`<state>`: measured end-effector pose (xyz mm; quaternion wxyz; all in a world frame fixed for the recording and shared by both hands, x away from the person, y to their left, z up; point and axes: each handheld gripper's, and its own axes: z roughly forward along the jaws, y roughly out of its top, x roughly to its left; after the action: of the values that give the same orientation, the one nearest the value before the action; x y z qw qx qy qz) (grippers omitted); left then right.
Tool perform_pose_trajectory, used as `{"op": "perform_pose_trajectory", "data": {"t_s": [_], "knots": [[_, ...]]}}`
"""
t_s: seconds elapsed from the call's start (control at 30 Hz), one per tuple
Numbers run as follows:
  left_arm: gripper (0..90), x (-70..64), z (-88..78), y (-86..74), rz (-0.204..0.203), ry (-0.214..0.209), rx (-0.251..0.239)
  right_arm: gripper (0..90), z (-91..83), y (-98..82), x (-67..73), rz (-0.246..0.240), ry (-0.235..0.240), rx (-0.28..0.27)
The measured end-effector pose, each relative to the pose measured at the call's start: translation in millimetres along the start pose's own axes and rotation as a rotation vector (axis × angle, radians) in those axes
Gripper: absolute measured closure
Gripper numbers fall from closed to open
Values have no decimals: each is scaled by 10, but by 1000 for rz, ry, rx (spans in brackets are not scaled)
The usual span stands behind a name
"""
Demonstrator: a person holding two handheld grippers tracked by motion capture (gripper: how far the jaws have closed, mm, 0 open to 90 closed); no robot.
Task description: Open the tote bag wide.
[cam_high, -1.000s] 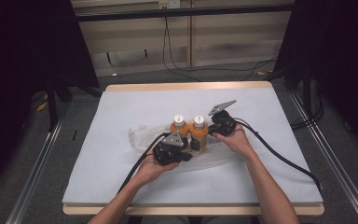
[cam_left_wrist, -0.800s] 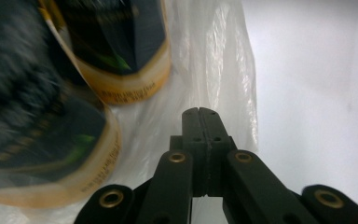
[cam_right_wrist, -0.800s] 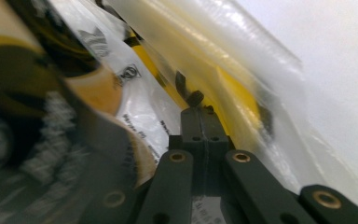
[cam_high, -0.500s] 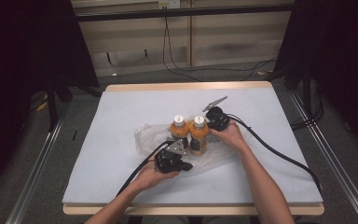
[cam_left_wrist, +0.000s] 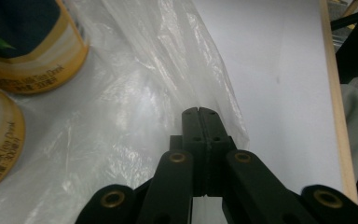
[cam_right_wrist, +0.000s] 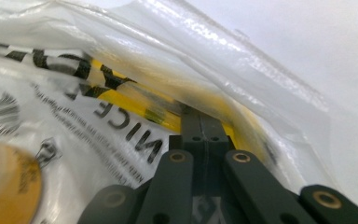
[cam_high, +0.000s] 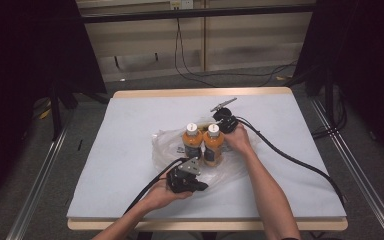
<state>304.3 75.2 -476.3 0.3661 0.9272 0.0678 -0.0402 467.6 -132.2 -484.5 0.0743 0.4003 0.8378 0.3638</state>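
A person seated at a white-topped table (cam_high: 130, 130) works two hand-held grippers on a clear plastic bag (cam_high: 167, 145) that lies crumpled near the table's middle. Two orange bottles (cam_high: 202, 142) with white caps stand upright side by side on the bag, touching each other.

The left gripper (cam_high: 196, 186) sits at the bag's near edge, held in the person's left hand (cam_high: 162, 195), its cable trailing off toward the table's front. In the left gripper view its black jaws are pressed together with no gap between the tips, and a fold of the clear film (cam_left_wrist: 168, 79) runs right up to them; the tips appear to be pinching the edge of the bag. The bottoms of the two bottles show at the left of that view, resting on the plastic.

The right gripper (cam_high: 219, 119) is at the far right side of the bag, just beside the right-hand bottle, with the right hand (cam_high: 239, 139) wrapped around it and a thick black cable looping away across the table. In the right gripper view its jaws are likewise closed tight, their tips pushed into the bag's film (cam_right_wrist: 242, 79), which drapes over them; black printed lettering and a yellow patch (cam_right_wrist: 135, 105) show through the plastic. The jaws seem to grip a layer of the bag.
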Motion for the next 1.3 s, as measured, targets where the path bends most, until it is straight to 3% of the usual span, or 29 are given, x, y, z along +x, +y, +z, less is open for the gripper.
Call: {"op": "perform_pose_trajectory", "data": {"t_s": [0.03,0.13,0.17,0.3,0.37,0.63,0.87,0.93,1.07,1.2,1.3], "knots": [[900,-13,21,-8,-3,-3,-28,900,4,14,9,9,-12,7],[900,-3,4,1,2,-14,-4,900,32,50,41,20,-52,9],[900,-7,18,-6,-2,-18,-23,900,44,63,50,16,-68,9],[900,-13,-16,2,20,-30,19,900,89,107,41,33,-82,1],[900,-26,-2,-21,5,-38,-15,900,103,119,27,38,-93,-2],[900,-104,-33,-44,18,-51,2,900,150,176,-3,71,-136,-7],[900,-102,-32,-46,10,-68,2,900,179,217,-31,66,-174,-7],[900,-84,-34,-47,10,-63,-5,900,167,214,-28,59,-170,-5],[900,-14,-75,-37,-5,-67,-27,900,96,198,34,15,-96,-22],[900,15,-163,-28,-41,-53,-97,900,-109,237,130,-34,-41,-39],[855,12,-241,-31,-59,-32,-153,900,-260,204,178,-56,-37,-57]]}}
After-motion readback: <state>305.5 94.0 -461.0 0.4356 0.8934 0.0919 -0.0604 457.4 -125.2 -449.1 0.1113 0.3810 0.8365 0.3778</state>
